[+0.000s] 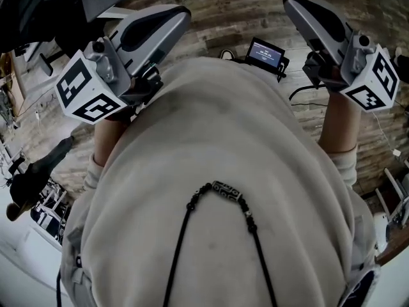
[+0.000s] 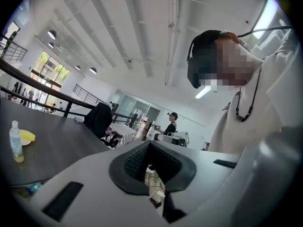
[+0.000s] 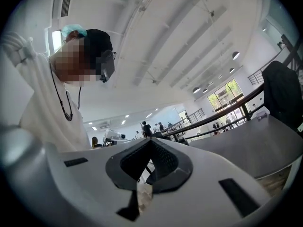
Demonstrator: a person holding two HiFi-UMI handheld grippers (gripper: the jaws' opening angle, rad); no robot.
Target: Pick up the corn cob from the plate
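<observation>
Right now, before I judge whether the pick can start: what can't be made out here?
Head view: the person's sweatshirt hides whatever lies below.
Left gripper view: a yellow thing beside the bottle is too small to name.
Right gripper view: the table top, seen nearly edge-on.

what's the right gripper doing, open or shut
Shut: the right gripper has its dark pads meeting at the tips, nothing between them.

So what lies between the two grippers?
Head view: between left gripper and right gripper, a small device with a lit screen, and the beige sweater below it.
</observation>
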